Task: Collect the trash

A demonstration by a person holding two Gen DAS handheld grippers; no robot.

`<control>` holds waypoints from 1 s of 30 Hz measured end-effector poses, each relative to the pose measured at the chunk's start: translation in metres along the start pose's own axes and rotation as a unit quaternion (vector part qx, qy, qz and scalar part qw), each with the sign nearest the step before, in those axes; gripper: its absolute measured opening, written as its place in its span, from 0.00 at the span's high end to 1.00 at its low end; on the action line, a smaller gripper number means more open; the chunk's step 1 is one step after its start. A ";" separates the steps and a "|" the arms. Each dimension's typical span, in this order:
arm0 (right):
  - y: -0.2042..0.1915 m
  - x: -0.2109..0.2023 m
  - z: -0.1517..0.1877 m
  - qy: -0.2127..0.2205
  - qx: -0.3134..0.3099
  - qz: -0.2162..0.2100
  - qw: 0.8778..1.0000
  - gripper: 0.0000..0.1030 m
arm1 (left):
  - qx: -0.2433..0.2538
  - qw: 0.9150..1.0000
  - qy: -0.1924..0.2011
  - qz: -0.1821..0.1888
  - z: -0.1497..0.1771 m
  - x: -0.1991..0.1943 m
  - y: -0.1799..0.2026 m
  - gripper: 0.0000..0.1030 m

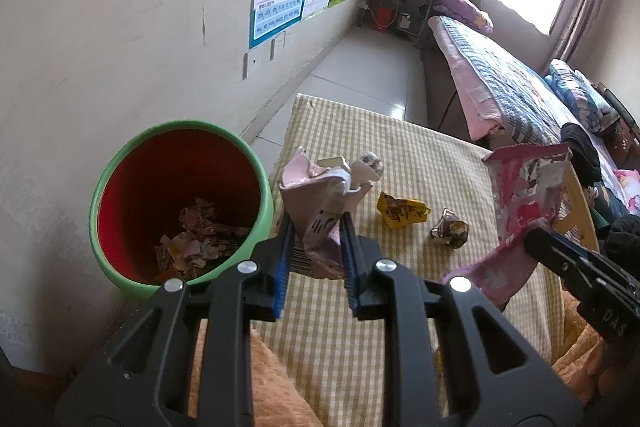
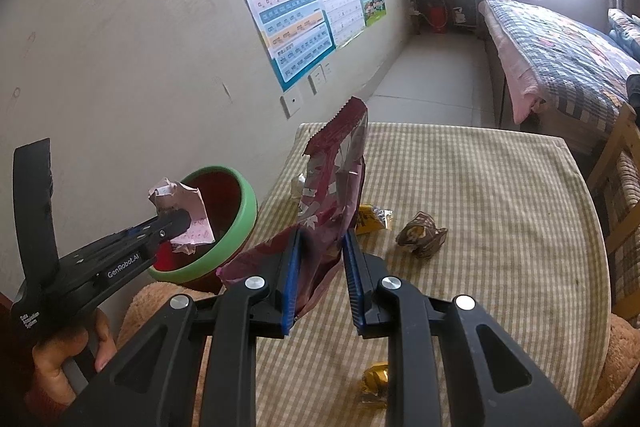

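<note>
The left hand-held gripper (image 1: 316, 239) is clamped on a crumpled pink wrapper (image 1: 316, 195) near the bin (image 1: 120, 163); the right hand-held gripper (image 2: 320, 259) pinches a light, crinkly pink bag (image 2: 340, 179) above the surface's (image 2: 480, 207) left edge.

Crumpled pink wrapper (image 1: 320, 211), clamped upright

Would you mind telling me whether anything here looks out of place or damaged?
Crumpled wrappers litter the checked tablecloth: a yellow wrapper, a brown wrapper and a gold wrapper. The bin stands upright; nothing has spilled.
</note>
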State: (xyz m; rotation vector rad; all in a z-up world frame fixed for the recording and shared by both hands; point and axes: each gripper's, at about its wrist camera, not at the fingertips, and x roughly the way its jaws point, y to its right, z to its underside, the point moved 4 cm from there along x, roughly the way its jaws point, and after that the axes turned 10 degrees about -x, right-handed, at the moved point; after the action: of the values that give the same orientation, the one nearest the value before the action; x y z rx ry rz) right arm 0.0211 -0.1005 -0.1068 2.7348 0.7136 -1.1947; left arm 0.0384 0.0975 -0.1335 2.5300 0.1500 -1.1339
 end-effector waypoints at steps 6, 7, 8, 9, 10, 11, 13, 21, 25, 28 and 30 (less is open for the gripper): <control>-0.008 0.005 -0.001 -0.005 -0.007 -0.006 1.000 0.79 | -0.007 1.000 -0.001 -0.005 -0.001 0.002 -0.007 0.79; -0.010 0.005 -0.001 -0.006 -0.008 -0.008 1.000 0.79 | -0.008 1.000 -0.002 -0.006 -0.001 0.002 -0.009 0.79; -0.011 0.006 -0.002 -0.006 -0.009 -0.009 1.000 0.79 | -0.008 1.000 -0.002 -0.006 -0.002 0.003 -0.009 0.79; -0.011 0.006 -0.001 -0.007 -0.010 -0.009 1.000 0.79 | -0.009 1.000 -0.002 -0.006 -0.002 0.003 -0.009 0.79; -0.012 0.006 -0.001 -0.007 -0.011 -0.010 1.000 0.79 | -0.010 1.000 -0.002 -0.006 -0.002 0.003 -0.010 0.79; -0.014 0.007 -0.002 -0.008 -0.012 -0.011 1.000 0.79 | -0.011 1.000 -0.002 -0.006 -0.002 0.003 -0.011 0.79; -0.015 0.008 -0.002 -0.008 -0.015 -0.012 1.000 0.79 | -0.012 1.000 -0.001 -0.006 -0.002 0.004 -0.011 0.79; -0.024 0.015 -0.005 -0.013 -0.027 -0.014 0.999 0.79 | -0.027 1.000 0.003 -0.011 -0.006 0.000 -0.027 0.79; -0.031 0.020 -0.007 -0.016 -0.035 -0.017 0.999 0.79 | -0.041 0.999 0.005 -0.018 -0.008 0.001 -0.040 0.79; -0.036 0.024 -0.009 -0.018 -0.041 -0.021 0.999 0.79 | -0.049 0.998 0.008 -0.025 -0.010 0.000 -0.051 0.79; -0.041 0.027 -0.011 -0.020 -0.047 -0.024 0.998 0.79 | -0.054 0.998 0.010 -0.029 -0.011 -0.001 -0.057 0.79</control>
State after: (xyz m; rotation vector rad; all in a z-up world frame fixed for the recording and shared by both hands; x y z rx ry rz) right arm 0.0264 -0.0509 -0.1135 2.6252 0.8123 -1.1883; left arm 0.0311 0.1546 -0.1420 2.4568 0.2848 -1.0916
